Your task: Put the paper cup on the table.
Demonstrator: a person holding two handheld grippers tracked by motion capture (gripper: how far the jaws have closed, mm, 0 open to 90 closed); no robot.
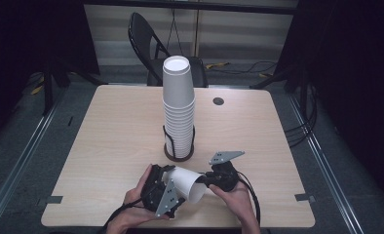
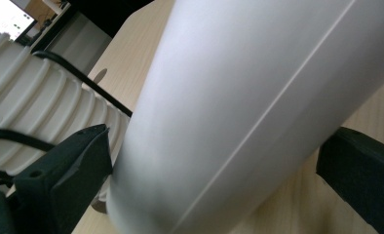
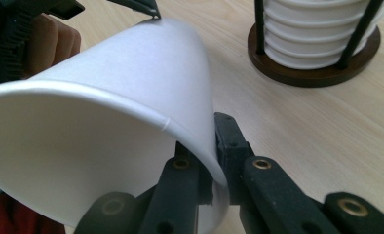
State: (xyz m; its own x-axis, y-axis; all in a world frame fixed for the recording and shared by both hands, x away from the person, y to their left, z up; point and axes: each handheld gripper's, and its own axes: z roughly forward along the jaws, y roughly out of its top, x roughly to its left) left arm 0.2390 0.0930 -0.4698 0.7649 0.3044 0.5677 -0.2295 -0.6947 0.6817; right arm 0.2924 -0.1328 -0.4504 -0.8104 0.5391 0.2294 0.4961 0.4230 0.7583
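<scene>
the right gripper (image 3: 214, 161) is pinching one cup's (image 1: 187, 183) rim; the left gripper (image 1: 163, 187) is spanning it, perhaps loosely; the stack (image 1: 179, 107) is waiting.

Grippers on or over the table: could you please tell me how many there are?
2. The left gripper spans the body of the loose cup; the right gripper pinches that cup's rim, near the table's front edge.

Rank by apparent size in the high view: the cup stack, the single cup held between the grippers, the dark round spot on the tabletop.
1. Cup stack, clearly largest.
2. Single cup, lying sideways.
3. Dark round spot, smallest.
</scene>
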